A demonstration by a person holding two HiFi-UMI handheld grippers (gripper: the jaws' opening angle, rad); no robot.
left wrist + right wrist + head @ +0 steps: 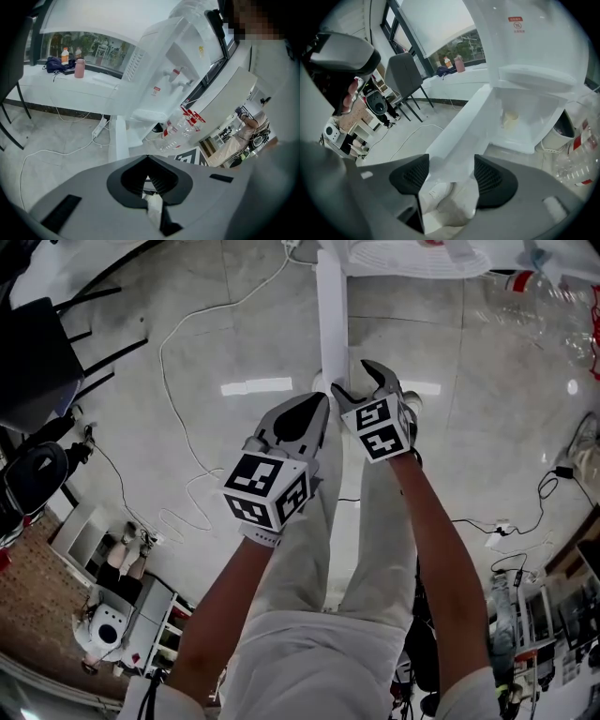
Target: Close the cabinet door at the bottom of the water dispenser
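The white water dispenser (525,47) stands ahead, its bottom compartment (520,122) open with a pale cup (510,117) inside. The cabinet door (459,136) swings out toward me, seen edge-on from the head view as a white strip (331,315). My right gripper (450,176) has its pads on both faces of the door's free end and is shut on it; from above it sits at the strip's near end (367,385). My left gripper (314,413) hangs just left of it, shut and holding nothing (149,180). The left gripper view shows the dispenser (173,70) and door (118,140).
Several clear plastic bottles (180,129) lie on the floor right of the dispenser. A power strip (99,127) and white cable (187,343) run over the tiles at left. A dark chair (405,75) stands by the window ledge (56,86). My legs are below the grippers.
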